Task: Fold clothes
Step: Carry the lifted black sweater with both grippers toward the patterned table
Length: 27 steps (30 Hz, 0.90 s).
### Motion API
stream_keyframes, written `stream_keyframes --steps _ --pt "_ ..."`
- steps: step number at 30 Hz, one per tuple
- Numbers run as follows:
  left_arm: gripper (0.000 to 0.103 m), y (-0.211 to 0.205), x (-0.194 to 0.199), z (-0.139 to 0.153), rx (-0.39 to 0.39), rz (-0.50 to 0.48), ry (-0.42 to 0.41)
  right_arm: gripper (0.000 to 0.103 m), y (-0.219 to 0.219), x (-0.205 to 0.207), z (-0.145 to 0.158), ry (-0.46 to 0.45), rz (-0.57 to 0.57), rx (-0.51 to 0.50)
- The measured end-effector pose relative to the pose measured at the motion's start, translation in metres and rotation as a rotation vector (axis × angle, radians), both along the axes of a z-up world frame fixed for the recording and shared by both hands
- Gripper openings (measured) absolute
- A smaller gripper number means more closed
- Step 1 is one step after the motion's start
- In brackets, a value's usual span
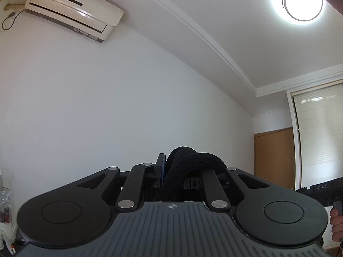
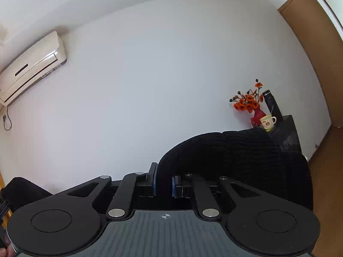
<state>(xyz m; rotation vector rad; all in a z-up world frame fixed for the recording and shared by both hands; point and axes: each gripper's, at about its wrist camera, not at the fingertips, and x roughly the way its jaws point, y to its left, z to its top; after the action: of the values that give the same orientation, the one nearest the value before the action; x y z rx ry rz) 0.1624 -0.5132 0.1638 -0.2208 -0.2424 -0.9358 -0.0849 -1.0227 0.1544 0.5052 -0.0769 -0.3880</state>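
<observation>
Both grippers are lifted, so most of the black knit garment is out of sight. From the right wrist view, only a thick rolled edge rises between the jaws of the right gripper and swells away to the right, where it drops below the gripper's body. The jaws are nearly closed, their blue pads pinching the knit on either side. A second dark mass at the near left edge may be more of the same cloth; I cannot tell.

The left gripper also has its jaws almost closed on a bunched fold of the garment. The left jaw's blue pad shows beside the fabric, while the right jaw is buried under it. What the cloth does below the gripper is hidden.

No surface under the clothes can be seen. At the far right edge of the left wrist view, part of a hand holds a black device with letters on it, cut off by the frame.

The room has plain white walls with a cream air conditioner mounted high and its cord dangling below. A round ceiling light glares overhead. A brown door stands by a window with a pale blind. Far right, a red vase of orange flowers, a white mug and a dark bottle sit on a black stand, on a wooden floor.
</observation>
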Motion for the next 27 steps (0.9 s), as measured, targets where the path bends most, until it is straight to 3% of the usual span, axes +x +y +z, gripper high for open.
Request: stream_keyframes --steps 3,5,11,16,19,22,25,27 --pt "0.013 -0.034 0.031 0.003 0.007 0.017 0.070 0.011 -0.041 0.036 -0.002 0.010 0.035 -0.011" --pt "0.013 -0.059 0.048 0.003 0.012 0.081 0.090 0.011 -0.070 0.063 -0.001 -0.001 0.068 -0.039" --pt "0.013 -0.150 0.096 0.018 -0.053 0.218 0.051 0.011 -0.188 0.152 0.015 -0.110 0.183 -0.072" --pt "0.013 -0.231 0.146 0.053 -0.142 0.326 -0.013 0.011 -0.297 0.232 0.066 -0.153 0.256 -0.154" --pt "0.013 -0.271 0.174 0.072 -0.185 0.369 -0.041 0.011 -0.344 0.274 0.094 -0.192 0.270 -0.234" --pt "0.013 -0.310 0.208 0.089 -0.208 0.401 -0.069 0.011 -0.387 0.315 0.115 -0.223 0.266 -0.238" --pt "0.013 -0.344 0.243 0.091 -0.204 0.416 -0.082 0.011 -0.422 0.352 0.117 -0.199 0.217 -0.244" --pt "0.014 -0.363 0.266 0.079 -0.169 0.424 -0.077 0.011 -0.445 0.375 0.102 -0.152 0.190 -0.223"
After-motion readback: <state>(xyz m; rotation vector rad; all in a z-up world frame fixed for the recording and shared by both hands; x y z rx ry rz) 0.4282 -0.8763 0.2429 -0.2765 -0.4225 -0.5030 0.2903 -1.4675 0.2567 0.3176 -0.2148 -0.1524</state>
